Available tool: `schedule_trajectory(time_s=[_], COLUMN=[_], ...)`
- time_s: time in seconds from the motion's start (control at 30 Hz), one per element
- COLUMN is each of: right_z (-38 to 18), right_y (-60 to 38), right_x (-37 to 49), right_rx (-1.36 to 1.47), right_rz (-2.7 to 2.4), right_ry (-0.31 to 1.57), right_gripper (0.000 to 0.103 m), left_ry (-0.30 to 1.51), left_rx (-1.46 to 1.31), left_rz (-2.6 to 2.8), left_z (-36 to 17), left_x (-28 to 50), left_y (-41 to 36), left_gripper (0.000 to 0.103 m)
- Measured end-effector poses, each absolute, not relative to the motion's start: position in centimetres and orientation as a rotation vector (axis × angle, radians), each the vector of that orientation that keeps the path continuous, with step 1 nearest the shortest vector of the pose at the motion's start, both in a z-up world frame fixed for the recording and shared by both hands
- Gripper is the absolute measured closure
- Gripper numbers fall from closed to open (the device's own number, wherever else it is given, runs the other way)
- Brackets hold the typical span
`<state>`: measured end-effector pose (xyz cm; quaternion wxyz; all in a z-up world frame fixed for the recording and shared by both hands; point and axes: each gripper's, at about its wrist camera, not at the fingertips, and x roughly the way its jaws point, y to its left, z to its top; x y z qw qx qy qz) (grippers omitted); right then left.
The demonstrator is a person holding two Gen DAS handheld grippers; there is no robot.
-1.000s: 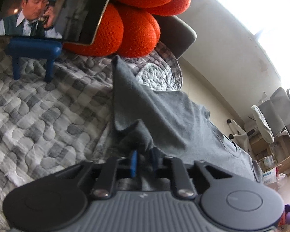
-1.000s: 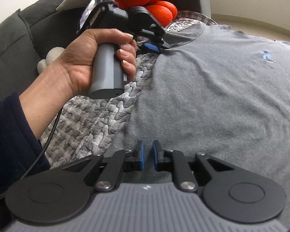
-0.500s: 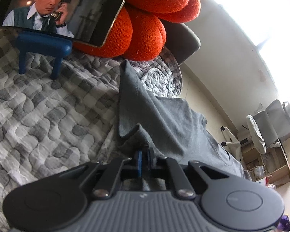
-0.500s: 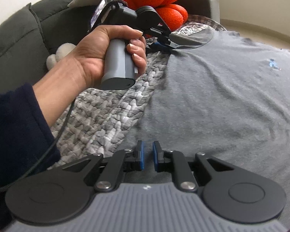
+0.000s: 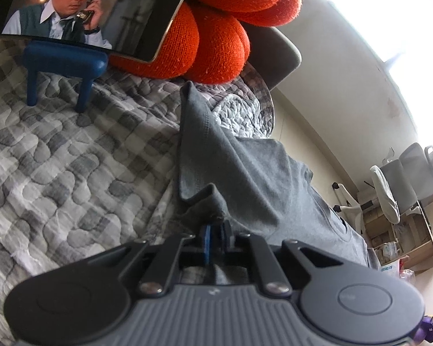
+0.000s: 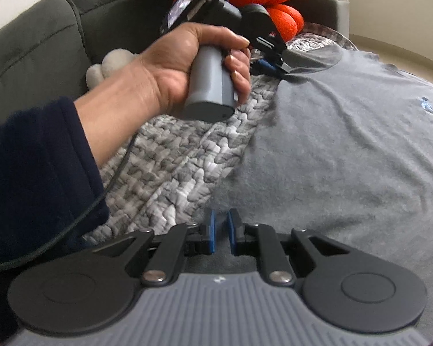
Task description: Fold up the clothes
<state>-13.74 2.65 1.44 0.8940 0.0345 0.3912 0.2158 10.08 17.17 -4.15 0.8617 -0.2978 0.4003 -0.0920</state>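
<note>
A grey T-shirt [image 6: 346,144] with a small blue chest logo [image 6: 427,106] lies spread over a grey checked quilt [image 6: 170,167]. My left gripper [image 5: 215,230] is shut on a bunched fold of the sleeve [image 5: 205,199], which rises a little off the quilt [image 5: 72,158]. In the right wrist view a hand [image 6: 182,66] holds that left gripper [image 6: 270,65] at the shirt's far sleeve. My right gripper [image 6: 222,227] sits at the shirt's near side edge, jaws almost together with grey cloth between the blue pads.
A phone [image 5: 86,14] playing video rests on a blue stand [image 5: 63,63] in front of an orange knotted cushion [image 5: 216,43]. A dark sofa back [image 6: 37,46] and a pale plush toy [image 6: 106,66] lie behind. Chairs and boxes [image 5: 404,201] stand across the room.
The left jaws have closed from a small gap onto the sleeve fabric, and the left gripper has shifted slightly. The right gripper has stayed pinched at the shirt's edge.
</note>
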Motion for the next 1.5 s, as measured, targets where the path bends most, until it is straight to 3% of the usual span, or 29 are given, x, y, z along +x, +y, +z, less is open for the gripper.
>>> schedule_trajectory(time_s=[0.4, 1.27, 1.33, 1.37, 1.4, 1.5], right_z=[0.7, 2.1, 2.2, 2.2, 2.2, 1.8], right_y=[0.8, 0.9, 1.9, 2.3, 2.6, 3.5], right_x=[-13.3, -14.1, -14.4, -14.5, -14.7, -15.0], right_rx=[0.107, 0.126, 0.119, 0.106, 0.091, 0.049], right_rz=[0.397, 0.449, 0.484, 0.49, 0.496, 0.512], right_ry=[0.817, 0.799, 0.804, 0.802, 0.798, 0.809], right_gripper=[0.089, 0.086, 0.076, 0.06, 0.054, 0.054], left_ry=[0.849, 0.846, 0.846, 0.846, 0.847, 0.85], left_rx=[-0.641, -0.619, -0.622, -0.625, -0.632, -0.656], left_rz=[-0.2, -0.213, -0.215, -0.215, -0.216, -0.218], left_z=[-4.3, -4.3, -4.3, -4.3, -4.3, -4.5], left_x=[10.0, 10.1, 10.1, 10.1, 10.1, 10.2], left_y=[17.4, 17.4, 17.5, 17.5, 17.5, 17.6], left_gripper=[0.091, 0.092, 0.092, 0.092, 0.092, 0.093])
